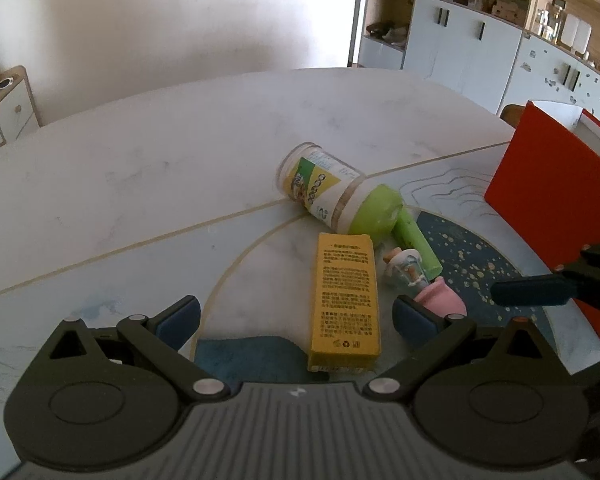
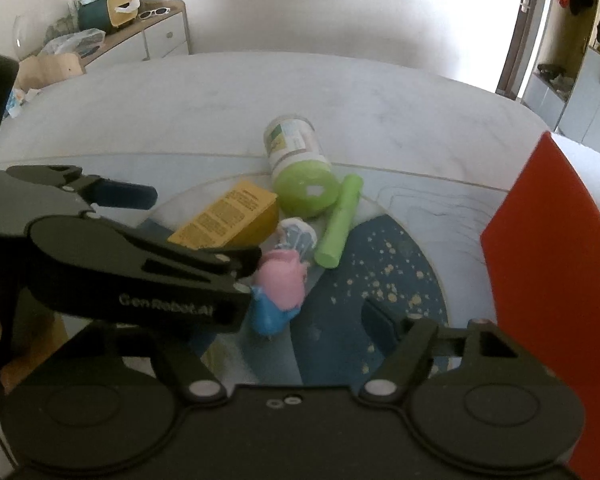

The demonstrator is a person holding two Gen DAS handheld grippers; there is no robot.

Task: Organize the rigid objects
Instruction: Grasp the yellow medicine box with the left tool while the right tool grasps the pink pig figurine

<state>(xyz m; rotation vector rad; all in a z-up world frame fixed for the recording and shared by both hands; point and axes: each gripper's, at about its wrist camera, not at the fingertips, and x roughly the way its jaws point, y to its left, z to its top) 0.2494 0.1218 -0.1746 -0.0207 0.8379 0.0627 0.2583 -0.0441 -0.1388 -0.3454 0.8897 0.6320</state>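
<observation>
A yellow box (image 1: 345, 298) lies flat on the table between the open jaws of my left gripper (image 1: 296, 322). A clear jar with a green lid (image 1: 332, 196) lies on its side behind it. A green tube (image 1: 416, 246) and a pink and blue toy figure (image 1: 424, 284) lie to the right; the figure touches the left gripper's right finger. In the right wrist view the box (image 2: 228, 216), jar (image 2: 300, 168), tube (image 2: 338, 220) and figure (image 2: 284, 276) lie ahead. My right gripper (image 2: 308, 312) is open and empty; the left gripper's body covers its left finger.
A red bin (image 1: 552, 216) stands at the table's right edge, also in the right wrist view (image 2: 548, 264). The round marble table (image 1: 180, 160) has a dark blue speckled inlay (image 2: 380, 272). Cabinets and shelves stand beyond the table.
</observation>
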